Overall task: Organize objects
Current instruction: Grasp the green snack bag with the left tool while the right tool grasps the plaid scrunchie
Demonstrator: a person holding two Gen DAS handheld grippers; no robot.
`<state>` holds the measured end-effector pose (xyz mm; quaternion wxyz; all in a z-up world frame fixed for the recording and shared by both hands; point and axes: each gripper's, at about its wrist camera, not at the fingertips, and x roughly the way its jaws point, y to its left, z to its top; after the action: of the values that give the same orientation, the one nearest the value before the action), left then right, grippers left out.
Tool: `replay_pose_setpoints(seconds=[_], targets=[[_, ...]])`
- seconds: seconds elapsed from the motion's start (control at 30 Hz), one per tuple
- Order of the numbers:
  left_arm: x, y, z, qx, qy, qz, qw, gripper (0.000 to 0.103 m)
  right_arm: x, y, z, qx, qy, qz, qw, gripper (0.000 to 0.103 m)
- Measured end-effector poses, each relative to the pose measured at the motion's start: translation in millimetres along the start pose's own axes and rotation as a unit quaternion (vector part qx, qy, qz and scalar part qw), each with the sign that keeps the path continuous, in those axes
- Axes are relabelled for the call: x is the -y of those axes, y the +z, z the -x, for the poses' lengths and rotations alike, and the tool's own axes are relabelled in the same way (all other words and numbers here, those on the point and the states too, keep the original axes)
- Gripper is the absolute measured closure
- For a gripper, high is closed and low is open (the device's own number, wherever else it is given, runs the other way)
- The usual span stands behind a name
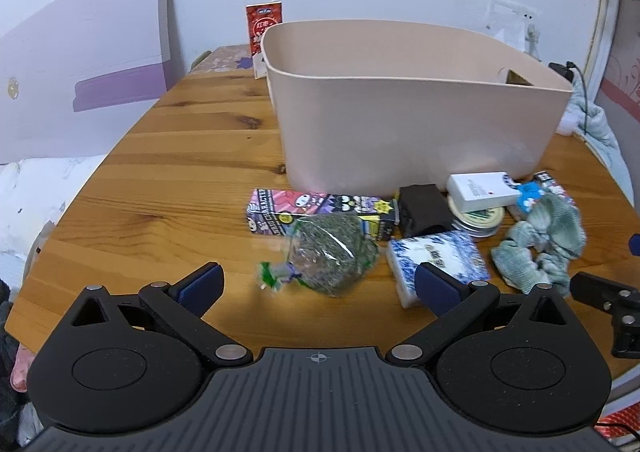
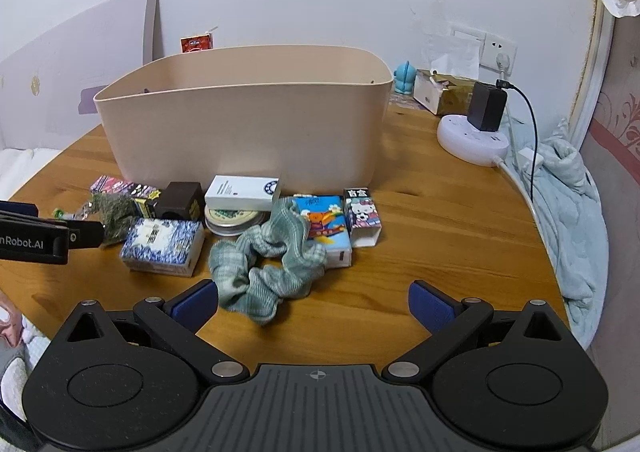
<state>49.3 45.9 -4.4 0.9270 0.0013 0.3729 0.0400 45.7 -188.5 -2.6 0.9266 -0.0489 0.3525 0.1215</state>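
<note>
A beige plastic bin (image 1: 400, 124) (image 2: 248, 132) stands on the wooden table. In front of it lie small items: a clear bag of dried green herbs (image 1: 334, 252) (image 2: 112, 216), a cartoon carton (image 1: 316, 208), a black box (image 1: 424, 210) (image 2: 182, 200), a blue-white tissue pack (image 1: 440, 260) (image 2: 162, 246), a white box (image 1: 480, 190) (image 2: 242, 192) on a round tin (image 2: 234, 220), a green scrunchie (image 1: 540, 248) (image 2: 268, 260), a bear tissue pack (image 2: 326, 228) and a kitty box (image 2: 362, 216). My left gripper (image 1: 318, 288) is open just before the herb bag. My right gripper (image 2: 314, 304) is open, near the scrunchie.
A red drink carton (image 1: 266, 36) stands behind the bin. A white power strip with a black charger (image 2: 478, 128), a tissue box (image 2: 440, 92) and a blue figurine (image 2: 404, 78) are at the back right. A light blue blanket (image 2: 568, 204) hangs off the right edge.
</note>
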Motion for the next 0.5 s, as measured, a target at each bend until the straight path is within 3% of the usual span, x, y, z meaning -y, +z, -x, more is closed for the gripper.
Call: replay_pose_setpoints(seconds=[0.2, 0.37, 0.5], targets=[[-9, 3, -20, -0.005, -0.004, 0.012, 0.9999, 0.0, -2, 4, -20, -0.015, 0.014, 0.004, 1.0, 0.0], [-14, 7, -36, -0.016, -0.022, 0.016, 0.9995, 0.002, -3, 4, -36, -0.034, 0.029, -0.003, 0.999, 0.008], [-18, 9, -50, -0.041, -0.039, 0.026, 0.9981, 0.021, -5, 7, -44, -0.045, 0.043, -0.007, 0.998, 0.017]])
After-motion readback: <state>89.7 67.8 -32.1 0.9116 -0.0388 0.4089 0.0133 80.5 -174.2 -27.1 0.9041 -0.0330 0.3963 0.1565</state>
